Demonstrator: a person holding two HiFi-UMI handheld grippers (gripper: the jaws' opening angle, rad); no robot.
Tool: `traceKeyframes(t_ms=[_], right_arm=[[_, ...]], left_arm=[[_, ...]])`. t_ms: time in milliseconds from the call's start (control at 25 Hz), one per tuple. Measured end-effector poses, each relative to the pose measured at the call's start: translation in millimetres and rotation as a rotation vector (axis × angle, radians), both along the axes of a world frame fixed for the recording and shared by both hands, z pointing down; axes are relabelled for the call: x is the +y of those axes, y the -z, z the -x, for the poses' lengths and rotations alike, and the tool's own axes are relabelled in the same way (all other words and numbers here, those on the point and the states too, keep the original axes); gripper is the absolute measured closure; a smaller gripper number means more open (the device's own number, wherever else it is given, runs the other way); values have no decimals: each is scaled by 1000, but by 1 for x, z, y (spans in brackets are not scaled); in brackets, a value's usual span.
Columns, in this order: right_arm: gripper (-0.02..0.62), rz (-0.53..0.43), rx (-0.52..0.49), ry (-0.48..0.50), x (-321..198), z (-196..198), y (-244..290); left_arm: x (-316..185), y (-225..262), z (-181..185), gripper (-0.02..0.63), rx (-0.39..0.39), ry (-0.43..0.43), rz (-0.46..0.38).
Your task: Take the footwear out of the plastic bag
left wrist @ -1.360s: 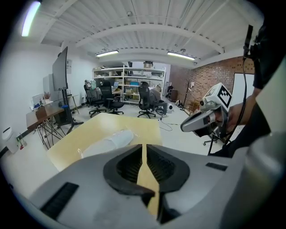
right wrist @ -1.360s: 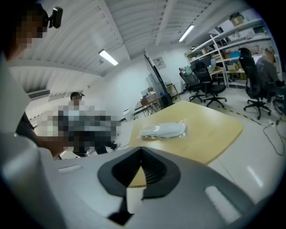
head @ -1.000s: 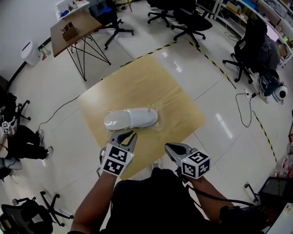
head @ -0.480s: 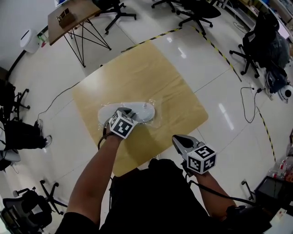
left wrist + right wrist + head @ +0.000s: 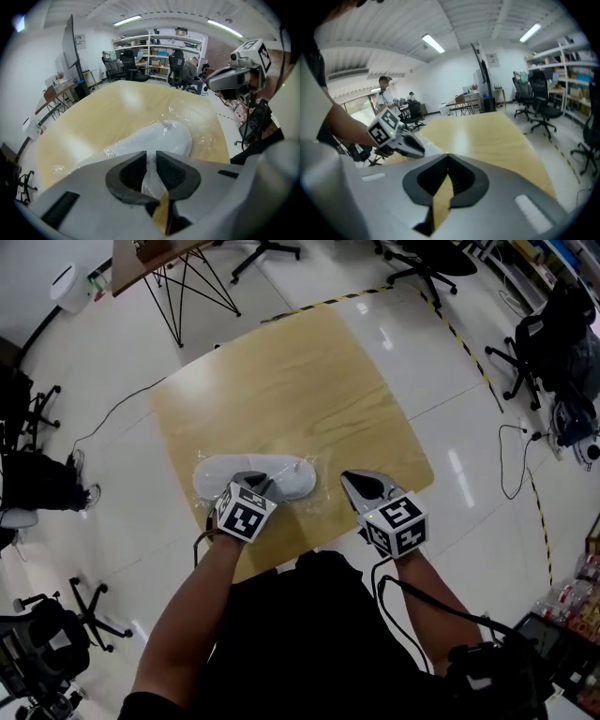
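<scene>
A white slipper [image 5: 281,474] lies in a clear plastic bag [image 5: 315,495] near the front edge of a square wooden table [image 5: 300,381]. My left gripper [image 5: 255,486] sits on the slipper's near side. In the left gripper view the slipper [image 5: 164,138] fills the space ahead, and the left gripper [image 5: 151,161] has its jaws drawn close on the bag's film. My right gripper [image 5: 350,481] hovers shut and empty just right of the bag. In the right gripper view the right gripper [image 5: 448,161] is shut, with the left gripper [image 5: 421,150] showing to its left.
A small desk on black wire legs [image 5: 178,268] stands beyond the table's far left corner. Office chairs [image 5: 427,259] stand at the back right. Yellow-black floor tape [image 5: 328,301] runs past the far edge. A cable [image 5: 112,413] trails on the floor at left.
My left gripper moved forward from the table's front edge onto the bagged slipper and its jaws closed there. The right gripper shifted forward to beside the bag, still shut.
</scene>
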State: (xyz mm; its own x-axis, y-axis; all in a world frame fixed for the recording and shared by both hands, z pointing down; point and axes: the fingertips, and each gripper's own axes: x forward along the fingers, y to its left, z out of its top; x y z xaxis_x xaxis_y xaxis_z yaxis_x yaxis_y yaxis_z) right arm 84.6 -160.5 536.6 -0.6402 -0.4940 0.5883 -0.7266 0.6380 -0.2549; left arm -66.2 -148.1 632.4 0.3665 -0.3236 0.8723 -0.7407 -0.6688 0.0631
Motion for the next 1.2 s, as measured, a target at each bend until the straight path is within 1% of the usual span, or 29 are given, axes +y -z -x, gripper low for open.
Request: traceKeyframes(t_ms=[80, 160, 240, 320, 360, 440, 520, 600, 680, 760, 800, 880, 960, 1040, 1080, 1120, 1160, 1200], right_arm=[[592, -72, 67, 46, -13, 12, -1], [592, -117, 111, 146, -13, 35, -5], [592, -136, 173, 272, -4, 58, -20], [592, -115, 261, 352, 6, 66, -48], [592, -95, 306, 368, 11, 62, -63], [592, -56, 378, 369, 18, 46, -89], [592, -25, 409, 352, 23, 30, -104], [592, -3, 416, 325, 28, 16, -108], [592, 7, 407, 279, 29, 3, -101], [592, -25, 370, 247, 28, 5, -83], [592, -61, 347, 249, 27, 13, -74], [592, -134, 325, 290, 24, 32, -64], [592, -155, 351, 357, 19, 49, -75], [592, -117, 400, 423, 13, 56, -98], [592, -89, 404, 436, 10, 55, -106], [592, -57, 385, 426, 6, 53, -110], [590, -15, 345, 390, 3, 48, -110], [592, 37, 295, 331, 1, 41, -110]], left_arm=[[14, 1, 3, 535, -22, -10, 19], [25, 3, 8, 535, -56, -46, 24], [31, 1, 14, 536, -69, -63, 17], [34, -1, 17, 537, -52, -45, 13], [36, -2, 17, 537, -35, -27, 19], [37, -3, 15, 540, -6, 2, 36], [36, -2, 16, 541, -1, 5, 43], [36, -2, 19, 545, -6, 5, 40], [35, -2, 21, 546, -9, 10, 34], [35, -2, 23, 548, -10, 13, 34], [34, -2, 24, 549, -9, 15, 36], [33, -1, 25, 549, -7, 18, 35], [32, 0, 24, 551, -7, 17, 30], [29, 1, 23, 551, -10, 12, 27], [29, 1, 22, 551, -12, 12, 31], [30, 0, 22, 551, -13, 14, 38], [32, -1, 21, 551, -13, 19, 48], [33, -2, 20, 551, -14, 23, 54]])
